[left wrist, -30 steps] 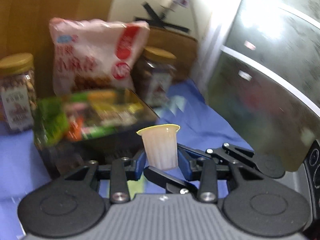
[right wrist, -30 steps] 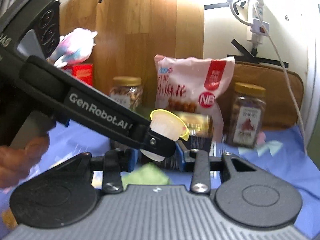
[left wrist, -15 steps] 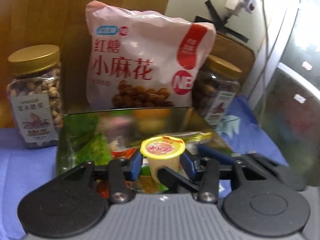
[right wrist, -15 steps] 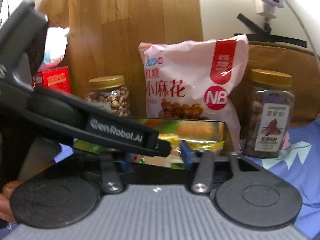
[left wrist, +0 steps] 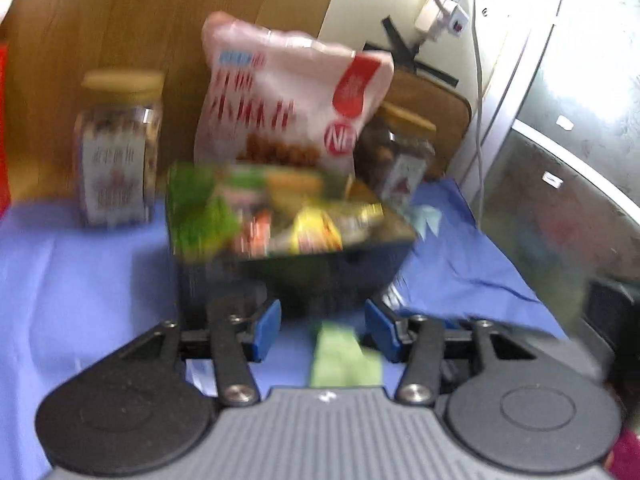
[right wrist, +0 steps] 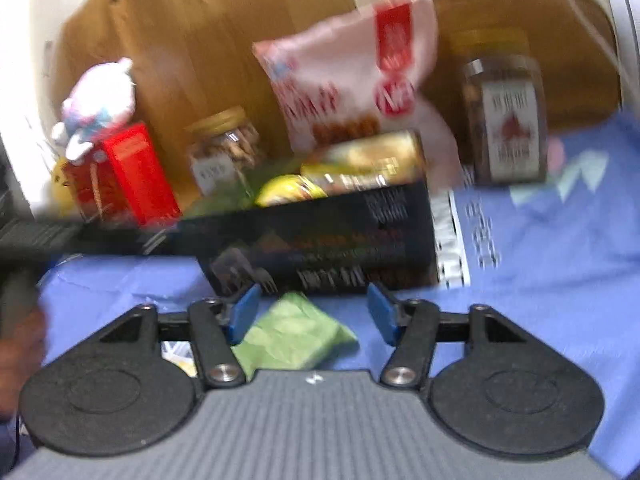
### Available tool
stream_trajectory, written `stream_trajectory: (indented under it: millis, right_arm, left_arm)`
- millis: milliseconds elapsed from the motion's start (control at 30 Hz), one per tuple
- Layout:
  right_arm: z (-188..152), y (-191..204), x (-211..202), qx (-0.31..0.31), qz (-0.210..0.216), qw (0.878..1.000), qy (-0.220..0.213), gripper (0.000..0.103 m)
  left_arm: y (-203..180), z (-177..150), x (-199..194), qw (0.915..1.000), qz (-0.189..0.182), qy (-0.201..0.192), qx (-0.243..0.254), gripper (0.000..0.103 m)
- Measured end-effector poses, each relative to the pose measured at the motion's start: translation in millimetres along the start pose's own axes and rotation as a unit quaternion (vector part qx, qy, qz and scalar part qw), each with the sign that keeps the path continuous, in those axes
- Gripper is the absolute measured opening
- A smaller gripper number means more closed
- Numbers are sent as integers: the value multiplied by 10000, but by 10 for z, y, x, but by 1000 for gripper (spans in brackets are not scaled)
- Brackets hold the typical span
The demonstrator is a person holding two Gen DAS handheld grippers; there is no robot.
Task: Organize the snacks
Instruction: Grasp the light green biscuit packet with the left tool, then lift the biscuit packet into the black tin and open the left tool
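Observation:
A dark box filled with mixed snack packets stands on the blue cloth; it also shows in the right wrist view. A green snack packet lies on the cloth in front of the box, seen too in the right wrist view. My left gripper is open and empty, just above the green packet. My right gripper is open and empty, with the green packet low between its fingers. Both views are blurred.
Behind the box stand a pink snack bag, a nut jar at left and a darker jar at right. A red carton and a plush toy sit far left. A grey appliance is at right.
My left gripper let go of the jelly cup over the box, opened and drew back. My right gripper drew back and tilted; the left gripper's arm has left its view.

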State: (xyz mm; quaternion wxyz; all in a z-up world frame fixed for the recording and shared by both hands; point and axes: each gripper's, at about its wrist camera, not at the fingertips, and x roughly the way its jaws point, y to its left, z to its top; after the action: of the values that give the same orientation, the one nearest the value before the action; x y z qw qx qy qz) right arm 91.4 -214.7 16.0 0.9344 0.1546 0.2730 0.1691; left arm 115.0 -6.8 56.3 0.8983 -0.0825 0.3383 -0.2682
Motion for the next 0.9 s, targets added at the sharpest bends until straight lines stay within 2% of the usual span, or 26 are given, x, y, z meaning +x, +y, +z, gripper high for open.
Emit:
stream_trajectory:
  millis: [100,133,233,267,433,500,567,667,900]
  right_arm:
    - [17,-133,177,478,304,9979,307,50]
    - [19,-150,236,525,290,9974,390,43]
    - [-21,-138,271,587,277,9966,501,33]
    - [-32,-118,233,610,306,9963,515,30]
    - [-209,-35,-66,548,376,9965,509,26]
    - [-311,30,-212,585,412,9962,500,23]
    - [-417,98,-366,559,383,9967,447,23]
    - [-593,239,-607,292,228,9987,341,23]
    - [-956,307,-1156,145,-6,9995,270,23]
  left_arm:
    - [65,-229,-41,9986,-100,256,-447,48]
    - [91,-297,-16,9968,-157,427,-655,48]
    - [183,-462,101,9878,-262,842,-1280,47]
    - [185,-490,92,9882,-259,738,-1318,47]
    - [219,-525,77,9845,-332,756,-1547,45]
    - [172,-576,50,9845,-410,825,-1489,37]
    - [75,-661,16,9858,-464,897,-1345,37]
    - [-159,-775,-67,9918,-388,880,-840,36]
    - [-655,-1103,-246,9893,-711,1275,25,36]
